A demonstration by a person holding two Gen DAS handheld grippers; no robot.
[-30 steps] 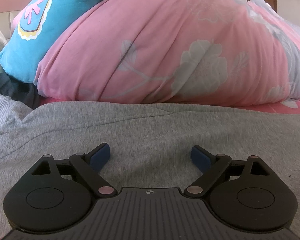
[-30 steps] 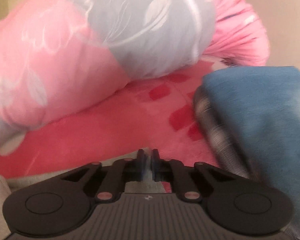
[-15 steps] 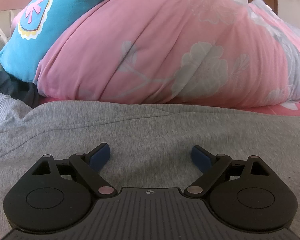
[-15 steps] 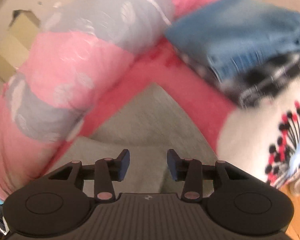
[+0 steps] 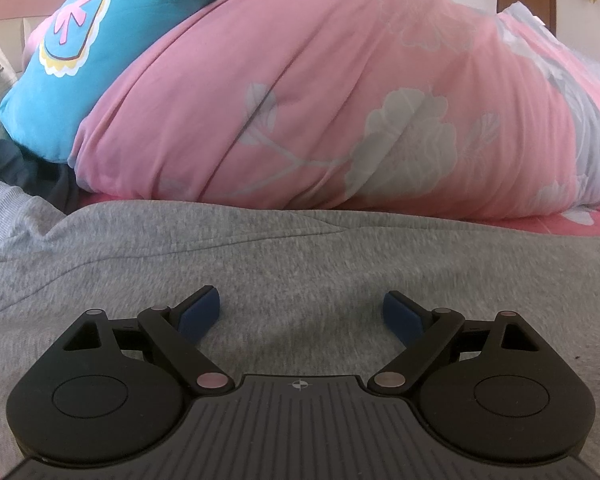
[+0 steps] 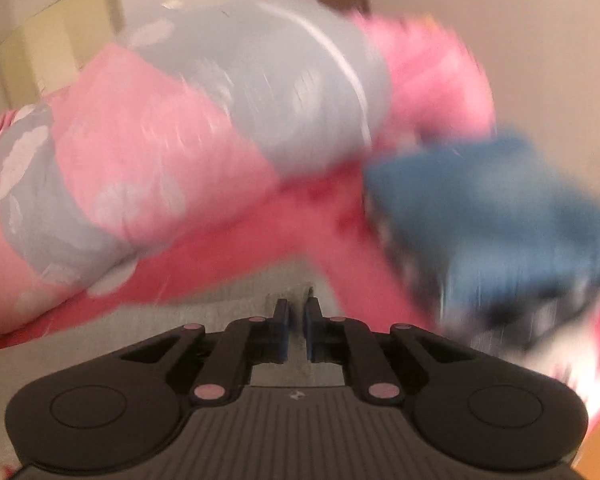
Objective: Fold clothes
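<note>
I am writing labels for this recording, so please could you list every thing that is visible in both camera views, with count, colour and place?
grey garment: one, heather grey, spread flat on the bed beneath the left gripper; an edge of it is pinched in the right gripper.
pink quilt: one, pink with pale grey flowers, bundled behind the garment.
blue pillow: one, turquoise with a pink motif, upper left, against the quilt.
dark cloth: one, dark, left edge, kind unclear.
bed sheet: one, deep pink, under everything.
folded clothes: one stack, blue on top, right side, blurred.
left gripper: one, black with blue pads, open over the garment.
right gripper: one, black, closed on grey fabric.
</note>
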